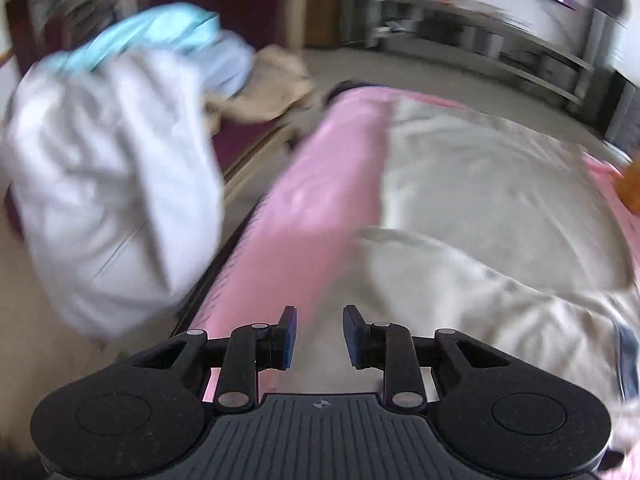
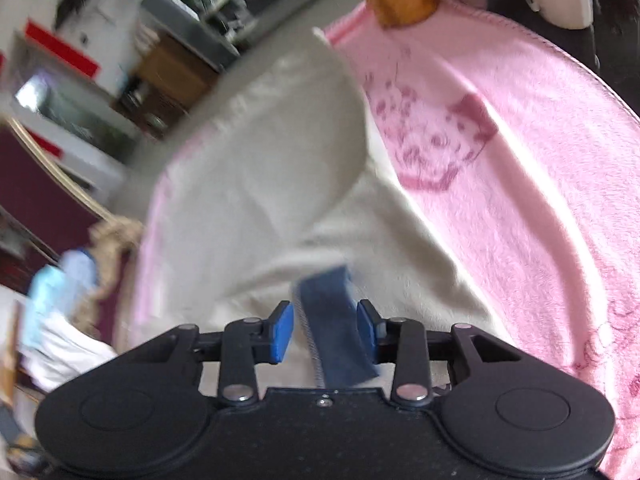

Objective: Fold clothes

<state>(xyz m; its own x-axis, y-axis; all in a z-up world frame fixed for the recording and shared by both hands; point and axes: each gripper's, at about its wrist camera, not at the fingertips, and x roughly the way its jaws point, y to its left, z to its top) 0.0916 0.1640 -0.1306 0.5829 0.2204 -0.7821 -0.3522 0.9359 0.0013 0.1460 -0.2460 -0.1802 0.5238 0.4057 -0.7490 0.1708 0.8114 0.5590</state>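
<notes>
Pink blanket [image 2: 520, 168], cream garment [image 1: 480, 184] spread, both hand-held grippers parted

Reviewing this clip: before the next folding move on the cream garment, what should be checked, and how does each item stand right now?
1. Left gripper open and empty: ok.
2. Right gripper open: ok.
3. Dark blue cuff between the right fingers: ok; not clamped.
4. Cream garment lying on the pink blanket: ok.
5. Garment flat and wrinkle-free: cannot tell; motion blur, some folds visible.
6. Pile of other clothes apart from the cream garment: ok, it sits off to the left.
</notes>
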